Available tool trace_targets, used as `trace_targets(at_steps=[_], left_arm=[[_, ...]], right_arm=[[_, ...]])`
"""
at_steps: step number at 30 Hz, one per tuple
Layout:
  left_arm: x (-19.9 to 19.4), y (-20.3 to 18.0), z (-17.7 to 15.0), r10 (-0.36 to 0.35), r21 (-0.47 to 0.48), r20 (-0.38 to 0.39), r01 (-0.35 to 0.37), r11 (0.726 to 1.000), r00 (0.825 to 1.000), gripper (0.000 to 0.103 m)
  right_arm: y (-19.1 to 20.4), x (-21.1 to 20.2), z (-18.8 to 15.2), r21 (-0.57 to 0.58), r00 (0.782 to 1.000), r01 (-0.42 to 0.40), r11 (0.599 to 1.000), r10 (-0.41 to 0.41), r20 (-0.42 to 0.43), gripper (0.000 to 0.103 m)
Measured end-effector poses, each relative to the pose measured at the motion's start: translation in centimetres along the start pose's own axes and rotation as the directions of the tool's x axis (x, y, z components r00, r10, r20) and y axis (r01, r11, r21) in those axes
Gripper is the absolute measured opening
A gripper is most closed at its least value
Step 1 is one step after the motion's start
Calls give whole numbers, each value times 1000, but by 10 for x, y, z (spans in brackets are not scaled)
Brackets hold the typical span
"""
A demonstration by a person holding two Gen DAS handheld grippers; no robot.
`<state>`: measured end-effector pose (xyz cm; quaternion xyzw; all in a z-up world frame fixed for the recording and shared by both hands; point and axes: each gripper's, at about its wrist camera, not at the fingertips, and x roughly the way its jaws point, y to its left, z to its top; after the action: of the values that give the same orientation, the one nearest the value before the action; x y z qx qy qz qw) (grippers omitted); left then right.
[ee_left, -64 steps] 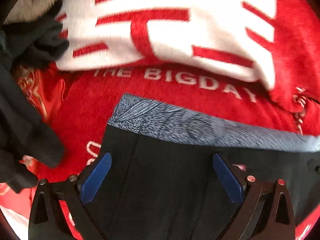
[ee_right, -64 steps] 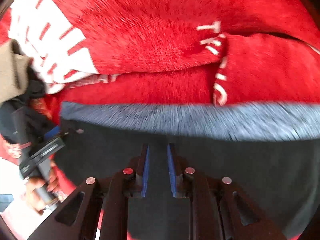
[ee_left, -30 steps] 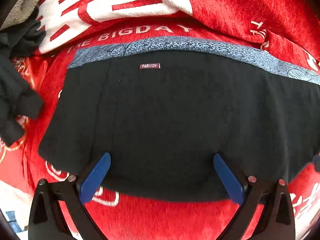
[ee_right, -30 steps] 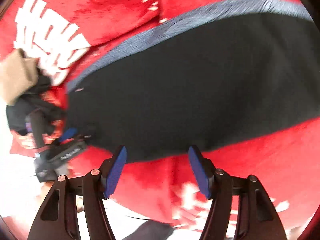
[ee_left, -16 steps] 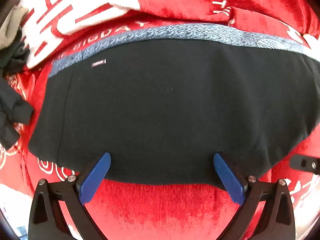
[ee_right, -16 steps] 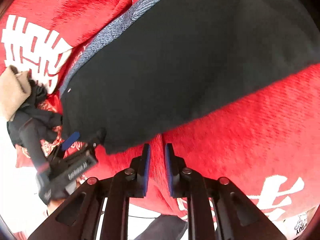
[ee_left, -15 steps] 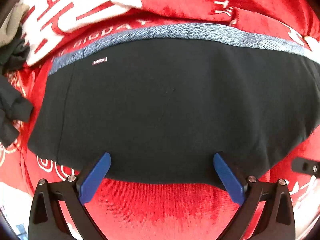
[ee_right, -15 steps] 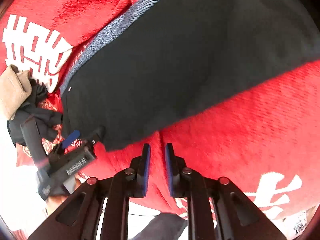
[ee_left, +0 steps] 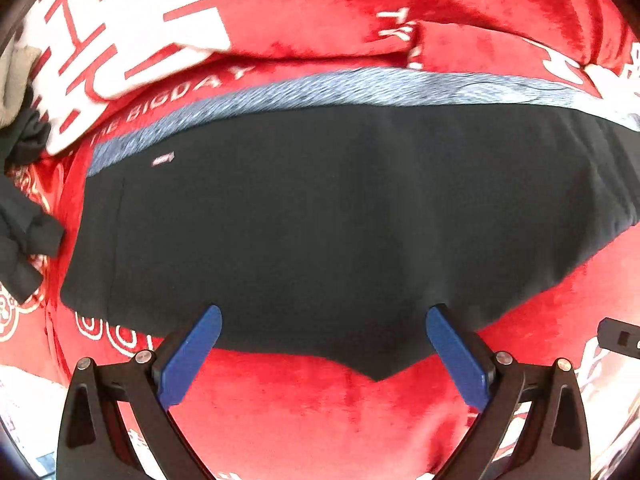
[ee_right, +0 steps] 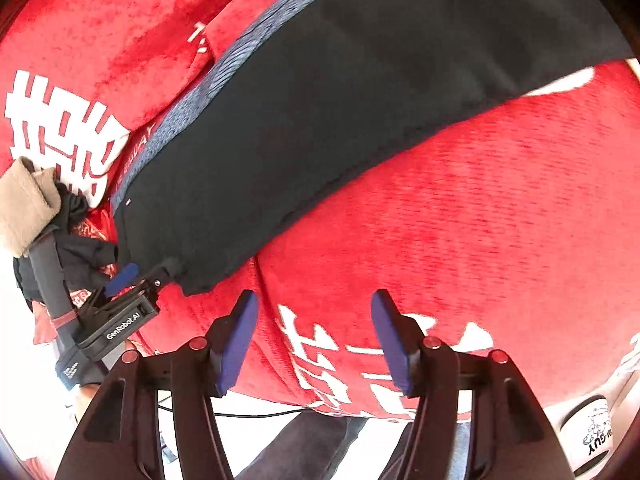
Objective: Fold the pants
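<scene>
The black soft pants (ee_left: 320, 216) with a grey-blue speckled waistband (ee_left: 360, 88) lie flat and folded on a red plush blanket (ee_left: 320, 412) with white printed letters. The waistband runs along the far edge of the pants, and a small pale label (ee_left: 163, 158) sits just below it near the left end. The near edge of the pants comes to a small point in the middle.

The left gripper (ee_left: 324, 340) hangs over this near edge with its blue pads (ee_left: 188, 360) spread wide, and it holds nothing. In the right wrist view the right gripper (ee_right: 314, 336) is also spread apart and empty, over the blanket just beside the near edge of the pants (ee_right: 320, 112).

Left of the pants lies a pile of dark crumpled clothes (ee_left: 20, 248), and a beige cloth (ee_right: 24, 204) is beside them. Beyond the waistband the blanket is bunched into a fold (ee_left: 480, 40).
</scene>
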<state>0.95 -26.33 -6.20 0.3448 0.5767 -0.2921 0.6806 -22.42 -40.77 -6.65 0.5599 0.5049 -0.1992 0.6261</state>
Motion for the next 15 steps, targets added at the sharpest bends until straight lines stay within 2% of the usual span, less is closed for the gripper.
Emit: trace_targets(at_steps=[10, 15], left_arm=[[-19, -80, 22, -47, 94, 14, 45, 995, 999, 103], [-23, -125, 40, -99, 106, 13, 97, 990, 995, 103]], right_arm=[[-55, -39, 6, 54, 999, -12, 998, 9, 47, 66], [-105, -91, 33, 132, 982, -18, 991, -7, 188, 66]])
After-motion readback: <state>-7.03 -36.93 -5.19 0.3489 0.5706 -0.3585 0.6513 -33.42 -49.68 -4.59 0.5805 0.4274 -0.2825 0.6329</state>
